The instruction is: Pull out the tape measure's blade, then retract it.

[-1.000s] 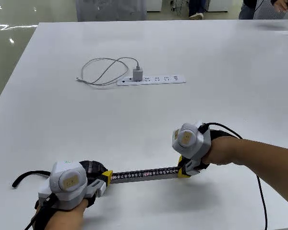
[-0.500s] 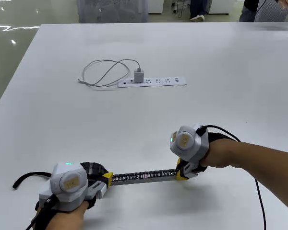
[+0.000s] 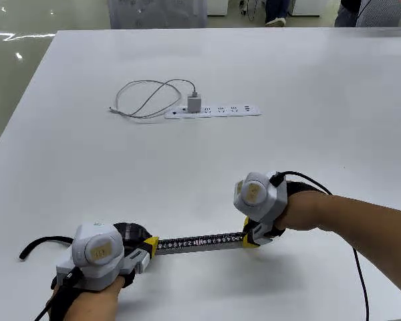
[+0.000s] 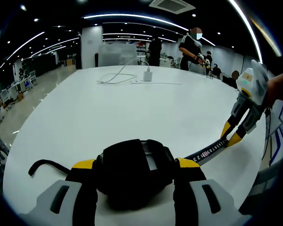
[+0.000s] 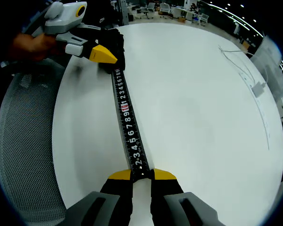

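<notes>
The black tape measure case (image 3: 129,235) rests on the white table (image 3: 307,100), and my left gripper (image 3: 146,253) is shut on it, its yellow-tipped jaws on either side of the case (image 4: 134,172). The dark blade (image 3: 199,243) with white numbers runs flat along the table to my right gripper (image 3: 248,239). In the right gripper view, the right gripper (image 5: 142,175) is shut on the blade's end, and the blade (image 5: 127,122) stretches away to the case (image 5: 115,42) held by the left gripper (image 5: 104,54). The left gripper view shows the blade (image 4: 207,153) reaching the right gripper (image 4: 230,136).
A white power strip (image 3: 214,111) with a plugged charger (image 3: 194,103) and a looped grey cable (image 3: 144,100) lies mid-table. The case's black strap (image 3: 40,244) trails left. A mesh chair (image 5: 23,155) stands by the near edge. People stand beyond the far edge.
My right gripper has drifted a little left toward the case with the blade's end in it, so slightly less blade is out. The left gripper and the case have stayed put.
</notes>
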Available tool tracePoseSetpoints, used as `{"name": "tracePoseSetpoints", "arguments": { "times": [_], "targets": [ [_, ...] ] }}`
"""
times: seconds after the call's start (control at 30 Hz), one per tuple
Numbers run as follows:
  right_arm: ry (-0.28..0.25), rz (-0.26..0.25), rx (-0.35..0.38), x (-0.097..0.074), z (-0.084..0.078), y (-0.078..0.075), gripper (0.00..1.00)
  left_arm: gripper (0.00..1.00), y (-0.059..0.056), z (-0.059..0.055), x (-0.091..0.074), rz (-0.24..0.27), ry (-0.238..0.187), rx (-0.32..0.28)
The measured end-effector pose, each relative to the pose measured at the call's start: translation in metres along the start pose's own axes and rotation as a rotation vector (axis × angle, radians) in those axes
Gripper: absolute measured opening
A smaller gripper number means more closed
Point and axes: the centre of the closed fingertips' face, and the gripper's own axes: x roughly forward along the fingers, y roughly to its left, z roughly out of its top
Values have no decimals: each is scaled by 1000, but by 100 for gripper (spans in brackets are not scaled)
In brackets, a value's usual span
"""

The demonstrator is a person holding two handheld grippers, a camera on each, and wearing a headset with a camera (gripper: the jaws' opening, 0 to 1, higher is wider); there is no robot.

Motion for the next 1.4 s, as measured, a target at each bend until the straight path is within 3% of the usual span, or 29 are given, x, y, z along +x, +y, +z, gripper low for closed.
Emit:
{"name": "tracePoseSetpoints", "arguments": {
  "times": [1.4],
  "targets": [
    [-12,-3,6,5,16,4,10,61,0,0,0,0,11,-4]
  ]
}}
